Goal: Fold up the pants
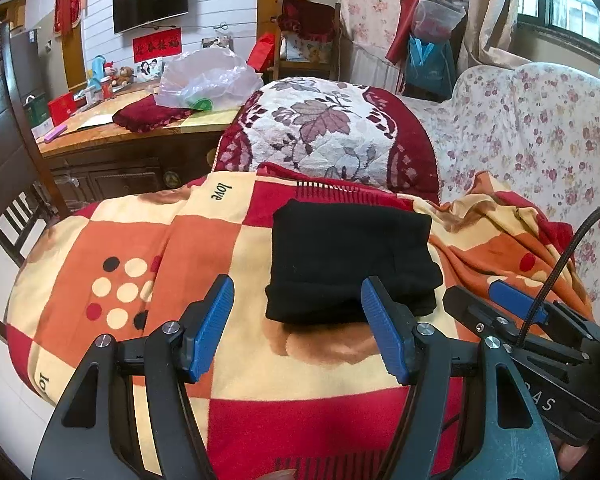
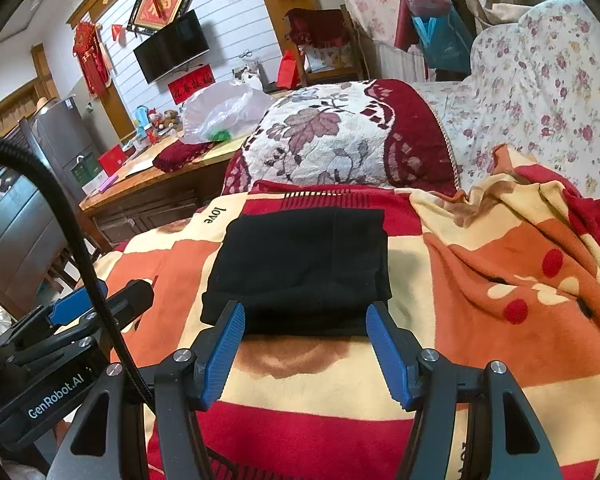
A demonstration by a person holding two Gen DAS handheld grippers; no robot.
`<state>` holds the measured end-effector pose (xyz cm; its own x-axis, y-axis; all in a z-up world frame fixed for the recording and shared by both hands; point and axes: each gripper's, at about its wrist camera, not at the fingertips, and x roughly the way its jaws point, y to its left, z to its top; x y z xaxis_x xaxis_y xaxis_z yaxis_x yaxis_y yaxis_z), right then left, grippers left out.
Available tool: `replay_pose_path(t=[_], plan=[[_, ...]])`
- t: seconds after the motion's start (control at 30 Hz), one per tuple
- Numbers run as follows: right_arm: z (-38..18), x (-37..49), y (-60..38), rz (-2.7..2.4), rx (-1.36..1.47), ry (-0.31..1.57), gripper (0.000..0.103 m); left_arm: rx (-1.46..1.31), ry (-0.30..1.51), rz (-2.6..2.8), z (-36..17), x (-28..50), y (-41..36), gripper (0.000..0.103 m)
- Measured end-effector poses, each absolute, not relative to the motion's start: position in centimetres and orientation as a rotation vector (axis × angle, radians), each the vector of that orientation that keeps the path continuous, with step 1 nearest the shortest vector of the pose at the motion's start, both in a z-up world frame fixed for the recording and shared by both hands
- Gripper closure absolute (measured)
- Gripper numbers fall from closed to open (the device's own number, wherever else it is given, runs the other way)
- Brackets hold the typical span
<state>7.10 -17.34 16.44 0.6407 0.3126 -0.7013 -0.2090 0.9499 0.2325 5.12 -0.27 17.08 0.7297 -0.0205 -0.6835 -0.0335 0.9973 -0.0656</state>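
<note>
Lying folded into a compact black rectangle, the pants (image 1: 352, 260) rest on a checked red, orange and cream blanket (image 1: 139, 248) that covers the seat in front of both cameras. The bundle is stacked in several layers, its thick folded edge facing the grippers.

The left gripper (image 1: 297, 326) sits just short of that near edge, its blue-padded fingers spread wide with nothing between them; in its own view the right-hand pad overlaps the lower right corner of the pants, though I cannot tell whether it touches the cloth. The right gripper (image 2: 304, 348) is likewise wide open and empty, its two pads framing the near edge of the pants (image 2: 304, 268), close to it. Each gripper shows at the side of the other's view, so the two are held side by side.

Behind the blanket rises a quilted cushion (image 1: 320, 128) with a leaf pattern and dark red border. Left of it stands a wooden table (image 1: 99, 136) carrying a clear plastic bag (image 1: 207, 76), and a floral sofa cover (image 1: 532, 128) fills the right side.
</note>
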Motion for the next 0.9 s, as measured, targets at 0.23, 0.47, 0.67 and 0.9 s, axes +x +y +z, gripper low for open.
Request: replay_pose_path(t=[0.23,0.47,0.67,0.9], plan=[[16.35,7.12,-17.33,0.299,0.138,0.826,0.042,-0.076,0.754,0.006,16.98,5.19,-0.35,0.037],[16.21,7.14,-17.44,0.301,0.141,0.831,0.042,-0.074,0.755,0.007,16.92,5.25,-0.45,0.037],[16.00,7.15,-17.44,0.301,0.143,0.836,0.042,-0.073,0.756,0.005,16.83,5.26,-0.53,0.037],[15.81,7.19,-17.63,0.301,0.148,0.838,0.042,-0.035,0.704,0.008,16.76,4.93,-0.84,0.037]])
